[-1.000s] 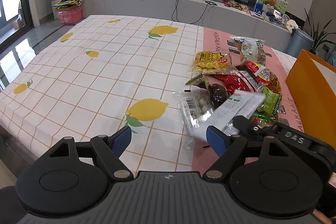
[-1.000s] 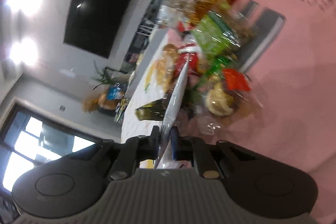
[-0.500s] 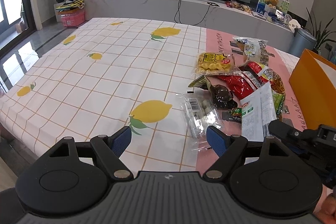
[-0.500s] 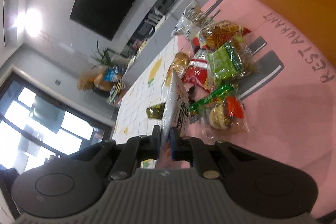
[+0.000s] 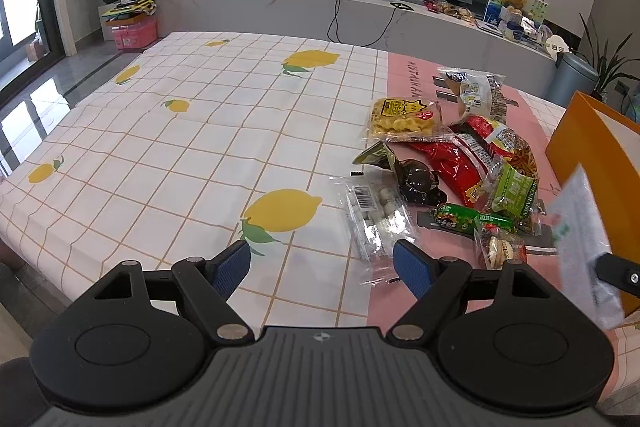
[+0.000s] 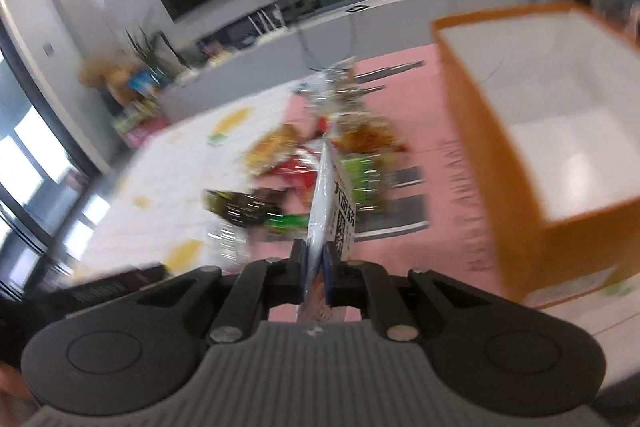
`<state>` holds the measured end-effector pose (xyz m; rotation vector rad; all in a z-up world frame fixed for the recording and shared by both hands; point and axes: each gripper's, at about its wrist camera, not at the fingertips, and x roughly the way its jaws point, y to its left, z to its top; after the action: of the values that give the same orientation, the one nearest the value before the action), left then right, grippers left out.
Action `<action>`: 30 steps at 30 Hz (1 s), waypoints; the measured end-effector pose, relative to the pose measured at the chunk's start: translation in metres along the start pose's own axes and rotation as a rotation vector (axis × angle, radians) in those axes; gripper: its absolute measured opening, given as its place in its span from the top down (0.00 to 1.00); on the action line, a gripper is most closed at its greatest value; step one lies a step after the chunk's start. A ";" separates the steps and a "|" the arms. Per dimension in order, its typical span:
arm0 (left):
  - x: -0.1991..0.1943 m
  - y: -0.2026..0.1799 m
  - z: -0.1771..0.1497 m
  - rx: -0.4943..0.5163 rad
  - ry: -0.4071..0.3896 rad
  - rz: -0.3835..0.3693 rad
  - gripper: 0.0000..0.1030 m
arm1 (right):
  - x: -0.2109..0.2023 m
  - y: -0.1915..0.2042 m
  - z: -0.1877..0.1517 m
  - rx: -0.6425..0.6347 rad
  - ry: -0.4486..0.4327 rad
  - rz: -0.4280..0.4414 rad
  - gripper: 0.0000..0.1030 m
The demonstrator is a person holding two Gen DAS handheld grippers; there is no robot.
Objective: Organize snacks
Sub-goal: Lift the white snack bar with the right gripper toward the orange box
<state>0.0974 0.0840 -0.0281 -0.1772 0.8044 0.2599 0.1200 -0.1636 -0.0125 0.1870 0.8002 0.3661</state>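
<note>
1. Two tools are in view: the left tool (image 5: 322,265) hovers with its blue-padded fingers spread wide and nothing between them, above the near edge of the surface (image 5: 168,147), which is covered by a white lemon-print checked cloth.
2. The right tool (image 6: 316,267) is clamped on a flat white printed snack packet (image 6: 334,205), held edge-on and off the surface.
3. The same packet shows at the right edge of the left wrist view, just beside the open orange cardboard box (image 6: 520,163) with a white inside.
4. The box stands on the pink mat (image 5: 404,79) at the right side of the surface.
5. A pile of snack packs lies on the mat left of the box: a yellow crinkled bag (image 5: 402,119), a red foil bag (image 5: 448,163), a green bag (image 5: 514,191) and a clear pack of white pieces (image 5: 376,213).
6. The right wrist view is motion-blurred.
</note>
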 end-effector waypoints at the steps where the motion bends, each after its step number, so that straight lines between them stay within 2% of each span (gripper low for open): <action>1: 0.001 -0.001 0.000 0.004 0.003 0.003 0.08 | 0.000 -0.001 -0.001 -0.023 0.006 -0.021 0.95; 5: -0.001 -0.005 -0.002 0.023 -0.004 0.005 0.08 | 0.009 -0.014 -0.003 0.018 0.052 -0.031 0.95; 9: 0.002 -0.002 -0.002 0.001 0.020 -0.018 0.08 | 0.018 -0.016 -0.009 0.001 0.077 -0.081 0.95; 14: 0.001 -0.001 -0.002 0.011 0.000 0.003 0.08 | 0.020 -0.018 -0.008 -0.004 0.069 -0.081 0.95; 23: 0.006 -0.004 -0.006 0.028 0.031 0.033 0.08 | 0.026 -0.014 -0.009 -0.068 0.039 -0.136 0.94; 27: 0.007 -0.004 -0.007 0.032 0.038 0.034 0.08 | 0.032 -0.012 -0.010 -0.069 0.044 -0.135 0.90; 28: 0.007 -0.004 -0.007 0.034 0.042 0.035 0.08 | 0.034 -0.012 -0.011 -0.071 0.051 -0.137 0.86; 30: 0.009 -0.005 -0.007 0.035 0.049 0.036 0.08 | 0.043 -0.012 -0.014 -0.078 0.080 -0.161 0.86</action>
<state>0.0993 0.0790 -0.0392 -0.1364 0.8604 0.2758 0.1404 -0.1573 -0.0538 0.0344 0.8725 0.2531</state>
